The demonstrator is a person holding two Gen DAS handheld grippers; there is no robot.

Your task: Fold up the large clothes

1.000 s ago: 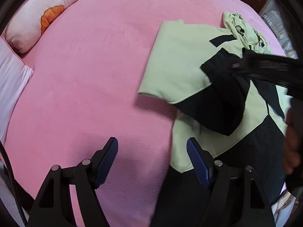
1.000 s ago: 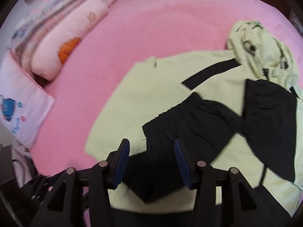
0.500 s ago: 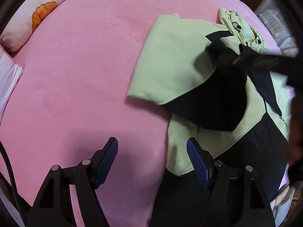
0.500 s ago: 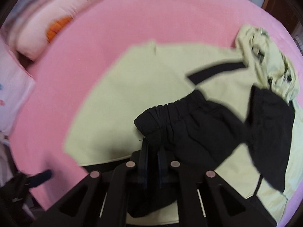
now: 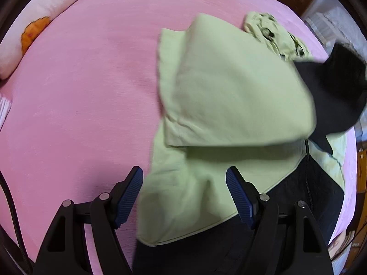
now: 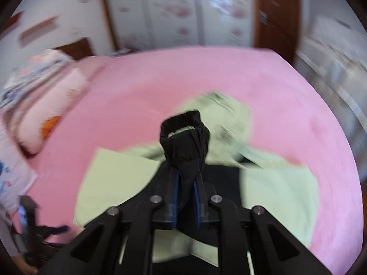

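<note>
From the left wrist camera, a pale green and black jacket (image 5: 229, 96) lies on a pink bedsheet (image 5: 80, 80), toward the right side of the bed. A green panel with a sleeve is lifted and swung across the jacket's body, its black sleeve end (image 5: 337, 87) raised at the right edge. The left gripper (image 5: 184, 197) hovers above the jacket's lower green part, its blue-padded fingers (image 5: 128, 194) wide apart with nothing between them. A pale pink pillow (image 5: 34, 27) with an orange print sits at the upper left. From the right wrist camera, which is blurred, the right gripper (image 6: 185, 183) has its fingers clamped on the bunched black sleeve, though the jaws are opening; the elastic cuff (image 6: 183, 123) stands up just beyond the tips. Below, the rest of the jacket is spread on the pink sheet, with pillows at the left and a wardrobe (image 6: 179, 11) behind the bed.
</note>
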